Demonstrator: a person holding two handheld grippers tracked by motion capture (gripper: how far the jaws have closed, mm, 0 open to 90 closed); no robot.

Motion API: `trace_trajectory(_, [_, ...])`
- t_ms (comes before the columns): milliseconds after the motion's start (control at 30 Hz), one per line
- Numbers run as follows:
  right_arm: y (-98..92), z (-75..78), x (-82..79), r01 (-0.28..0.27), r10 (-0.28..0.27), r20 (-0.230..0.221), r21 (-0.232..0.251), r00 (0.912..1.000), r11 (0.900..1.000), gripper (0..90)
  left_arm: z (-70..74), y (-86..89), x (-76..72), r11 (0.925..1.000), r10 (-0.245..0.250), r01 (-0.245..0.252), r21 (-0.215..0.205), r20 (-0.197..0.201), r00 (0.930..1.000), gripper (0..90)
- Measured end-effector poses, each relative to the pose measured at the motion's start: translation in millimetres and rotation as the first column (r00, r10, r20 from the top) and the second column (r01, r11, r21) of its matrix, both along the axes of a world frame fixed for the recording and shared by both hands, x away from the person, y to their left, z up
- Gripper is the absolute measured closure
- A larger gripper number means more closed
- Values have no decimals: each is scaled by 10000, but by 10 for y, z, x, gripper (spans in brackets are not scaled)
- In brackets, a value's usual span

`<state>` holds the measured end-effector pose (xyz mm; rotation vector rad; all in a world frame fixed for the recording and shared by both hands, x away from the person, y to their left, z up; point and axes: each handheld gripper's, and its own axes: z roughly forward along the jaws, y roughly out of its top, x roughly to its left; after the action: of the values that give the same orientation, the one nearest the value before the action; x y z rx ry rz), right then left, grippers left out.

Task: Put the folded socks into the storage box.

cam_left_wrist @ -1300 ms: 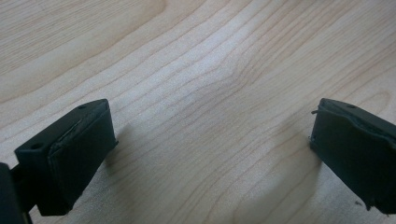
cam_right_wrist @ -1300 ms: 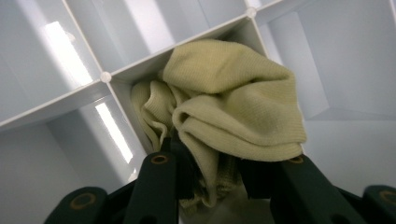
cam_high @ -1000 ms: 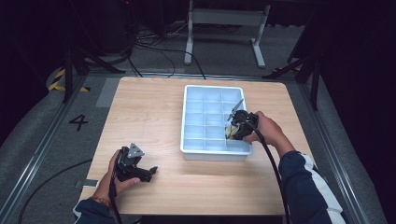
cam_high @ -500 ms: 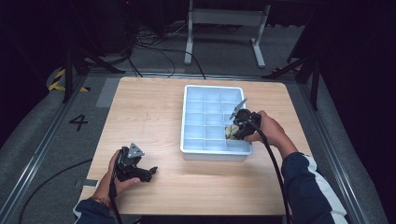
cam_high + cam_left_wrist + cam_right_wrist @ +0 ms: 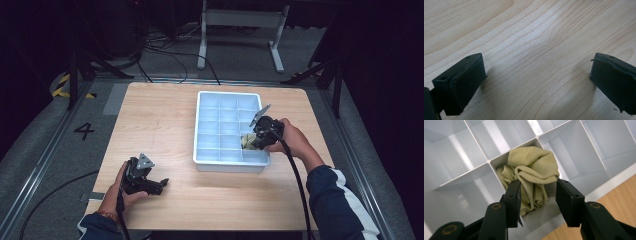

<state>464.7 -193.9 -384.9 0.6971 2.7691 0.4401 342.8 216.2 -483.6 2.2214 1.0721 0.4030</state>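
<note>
A person sits at a wooden tabletop [image 5: 165, 120] and holds one pair of tongs in each hand. On the right half of the tabletop stands a pale blue tray [image 5: 206, 150] divided into many small square compartments.

The right tongs [image 5: 254, 141] reach into the tray from its right side, in the column along the right wall, in the second row from the near edge. In this compartment lies a crumpled yellow-green cloth [image 5: 531, 173]. In the right gripper view the two black jaws stand on both sides of the cloth. The left one presses against the folds; the right one is at the edge of the cloth, and I cannot tell if it really touches. So the jaws are partly closed around the cloth, but a firm hold is not sure. The cloth rests low in its compartment and leans against the divider walls.

The left tongs [image 5: 155, 184] rest near the front left corner of the tabletop, well apart from the tray. In the left gripper view the jaws are wide apart, with bare wood grain between them.
</note>
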Motion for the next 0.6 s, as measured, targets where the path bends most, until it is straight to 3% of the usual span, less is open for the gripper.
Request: trace_trajectory(600, [-197, 184, -137, 116, -150, 541, 618, 9984, 9980, 521, 3, 0, 2, 10000, 14, -14, 44, 17, 10000, 1])
